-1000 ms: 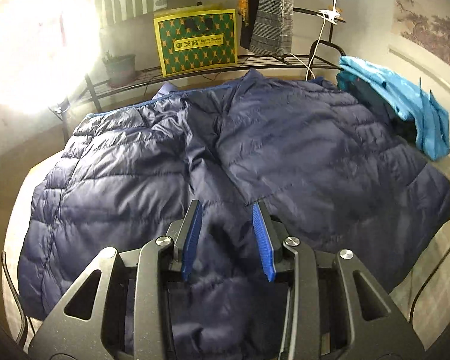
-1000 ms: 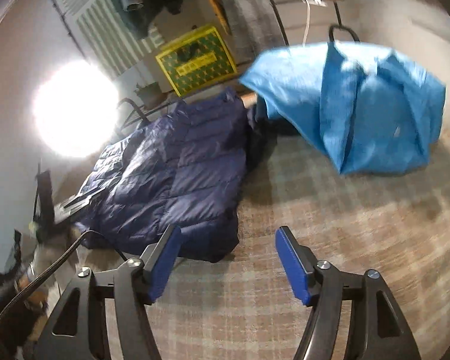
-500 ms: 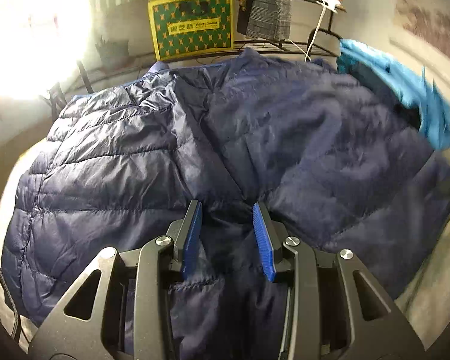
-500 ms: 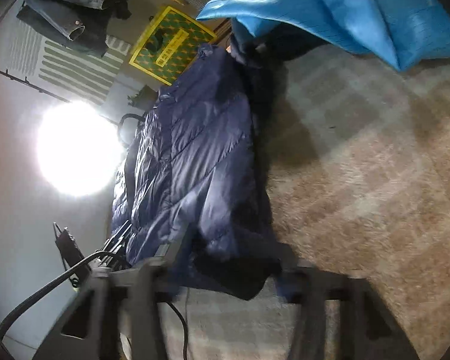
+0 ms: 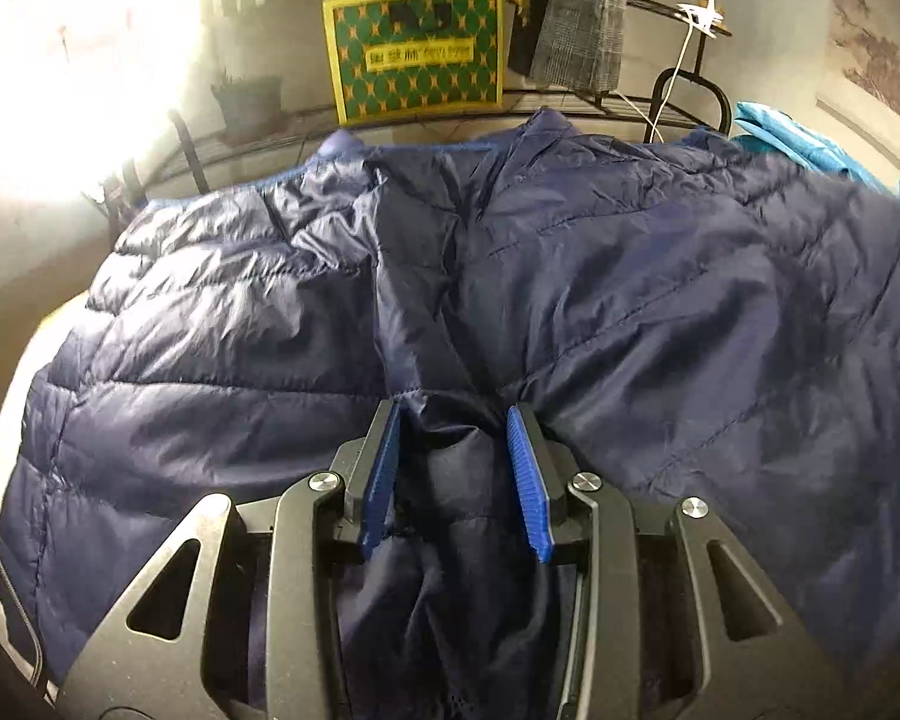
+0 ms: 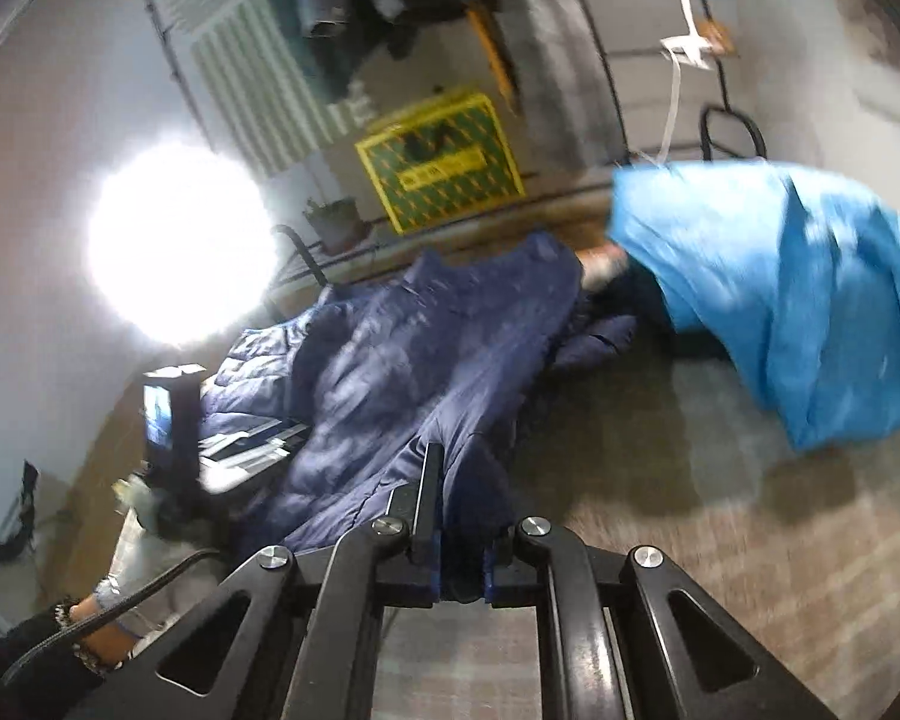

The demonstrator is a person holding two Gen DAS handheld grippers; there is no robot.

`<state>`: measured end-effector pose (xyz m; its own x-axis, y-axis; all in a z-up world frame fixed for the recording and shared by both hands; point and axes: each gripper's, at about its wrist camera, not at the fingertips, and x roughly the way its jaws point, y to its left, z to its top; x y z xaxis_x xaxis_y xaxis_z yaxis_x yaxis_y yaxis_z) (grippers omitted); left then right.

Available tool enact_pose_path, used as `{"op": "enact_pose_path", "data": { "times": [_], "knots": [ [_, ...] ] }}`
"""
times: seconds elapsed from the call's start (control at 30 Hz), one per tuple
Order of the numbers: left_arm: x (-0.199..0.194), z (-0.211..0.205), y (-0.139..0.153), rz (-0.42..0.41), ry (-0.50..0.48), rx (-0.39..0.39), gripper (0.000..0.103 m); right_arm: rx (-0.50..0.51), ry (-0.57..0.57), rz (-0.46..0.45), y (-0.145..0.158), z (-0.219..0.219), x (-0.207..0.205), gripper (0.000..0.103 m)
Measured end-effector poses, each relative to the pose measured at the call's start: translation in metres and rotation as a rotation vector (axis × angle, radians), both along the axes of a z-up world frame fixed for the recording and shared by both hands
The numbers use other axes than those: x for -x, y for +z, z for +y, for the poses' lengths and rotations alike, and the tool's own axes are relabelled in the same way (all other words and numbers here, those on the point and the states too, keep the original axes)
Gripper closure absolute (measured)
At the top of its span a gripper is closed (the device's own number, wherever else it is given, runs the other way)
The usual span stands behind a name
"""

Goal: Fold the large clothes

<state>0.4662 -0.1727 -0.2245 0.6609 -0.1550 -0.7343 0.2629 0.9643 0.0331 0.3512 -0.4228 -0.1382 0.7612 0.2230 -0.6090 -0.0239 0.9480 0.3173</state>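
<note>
Navy puffer jacket spread flat, filling the left wrist view ahead of and to both sides of the jaws. Left gripper low over the near hem; jaws part-spread, a bunched fold of jacket fabric between the blue pads. Fabric touches the inner pad faces; firm pinch or loose, cannot tell.

Right gripper: jaws have just been closing and now stand pressed together on the jacket's near edge. Cloth rises from the jaws and runs away ahead-left as a raised ridge. View is motion-blurred.

Plaid-covered surface to the right of the right jaws, bare there. Light blue garment heaped ahead-right of them; in the left view it shows past the jacket's far right edge.

Far ahead of both jaws: yellow-green patterned box on a wire rack, small potted plant to its left, bright lamp glare further left.
</note>
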Motion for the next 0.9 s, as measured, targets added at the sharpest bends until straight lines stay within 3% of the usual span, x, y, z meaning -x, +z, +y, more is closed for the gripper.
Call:
{"op": "enact_pose_path", "data": {
  "times": [0.07,0.17,0.3,0.63,0.9],
  "knots": [
    [0.000,0.003,0.002,0.021,-0.005,0.014,0.066,0.041,0.014,-0.024,0.012,0.012,0.002,0.097],
    [0.003,0.022,0.013,0.057,0.012,0.097,0.066,0.088,0.023,-0.045,0.025,0.025,0.003,0.097],
    [0.032,0.072,0.045,0.021,0.053,0.214,0.066,0.123,0.025,-0.057,0.035,0.034,0.007,0.097],
    [0.118,0.230,0.091,-0.084,0.253,0.277,0.066,0.241,0.118,-0.144,0.076,0.111,0.000,0.097],
    [0.165,0.317,0.098,-0.135,0.400,0.318,0.066,0.324,0.247,-0.219,0.098,0.207,-0.018,0.098]
  ]
}}
